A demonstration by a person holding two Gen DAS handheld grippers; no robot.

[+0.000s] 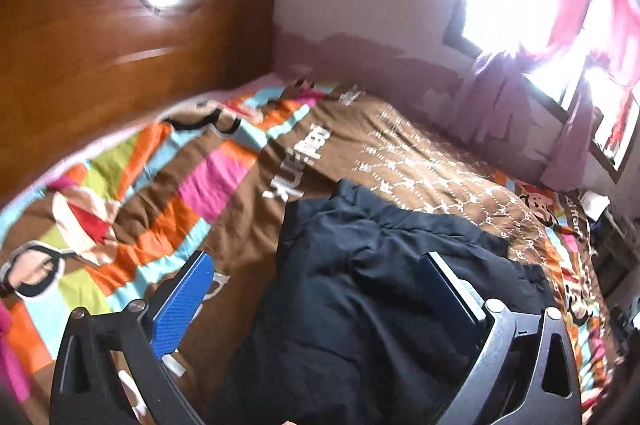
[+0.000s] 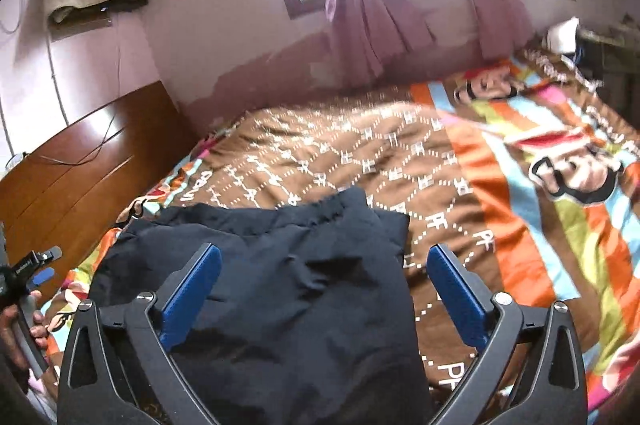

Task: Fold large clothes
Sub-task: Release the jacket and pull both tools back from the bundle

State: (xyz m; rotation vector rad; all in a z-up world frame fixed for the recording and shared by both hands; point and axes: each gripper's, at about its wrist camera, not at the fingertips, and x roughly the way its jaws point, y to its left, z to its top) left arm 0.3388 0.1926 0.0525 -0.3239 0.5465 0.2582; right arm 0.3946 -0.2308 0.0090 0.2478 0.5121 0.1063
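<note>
Left gripper (image 1: 316, 289): blue-padded fingers (image 1: 182, 299) spread wide, nothing clamped; the dark navy fabric garment (image 1: 360, 289) lies below and between them, contact with the pads not discernible. Right gripper (image 2: 324, 289): blue pads (image 2: 456, 293) likewise fully apart, gripping nothing, poised over the same garment (image 2: 288, 289). Garment: lies rumpled on the brown and multicoloured striped cartoon-print bedspread (image 2: 520, 185), near the bed's front edge. Wooden headboard (image 1: 100, 45) at the left. Pink curtains (image 2: 372, 25) hang at the bright window.
</note>
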